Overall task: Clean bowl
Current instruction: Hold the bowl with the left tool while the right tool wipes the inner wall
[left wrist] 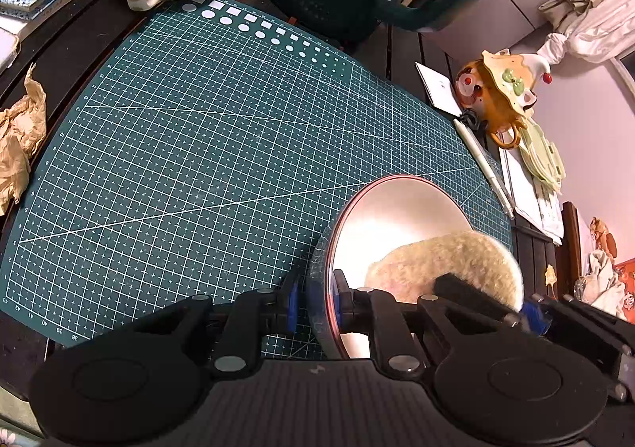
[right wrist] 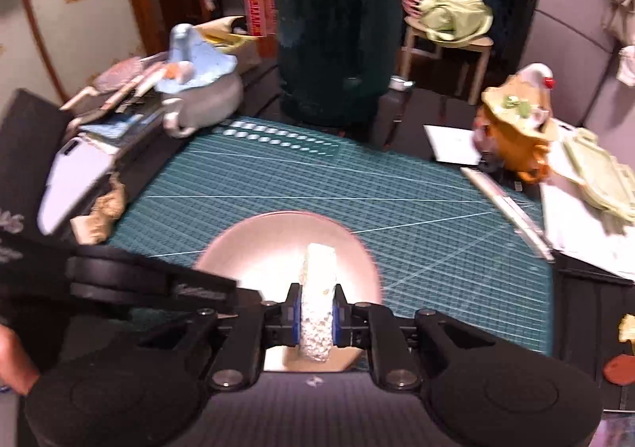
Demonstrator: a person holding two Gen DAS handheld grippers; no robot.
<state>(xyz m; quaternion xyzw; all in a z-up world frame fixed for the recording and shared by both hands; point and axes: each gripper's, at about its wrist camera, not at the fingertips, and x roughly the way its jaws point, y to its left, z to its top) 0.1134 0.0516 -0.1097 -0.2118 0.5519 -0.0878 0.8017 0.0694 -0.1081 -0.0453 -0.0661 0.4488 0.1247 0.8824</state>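
The bowl (left wrist: 397, 217) is sitting on the green cutting mat (left wrist: 198, 153) covering the tabletop, toward the mat's near right corner. The left tool (left wrist: 315, 306) is pinching the bowl's near rim, one finger inside and one outside. The right tool (right wrist: 316, 314) is pinching a pale sponge (right wrist: 317, 288) edge-on, reaching down into the bowl's hollow.
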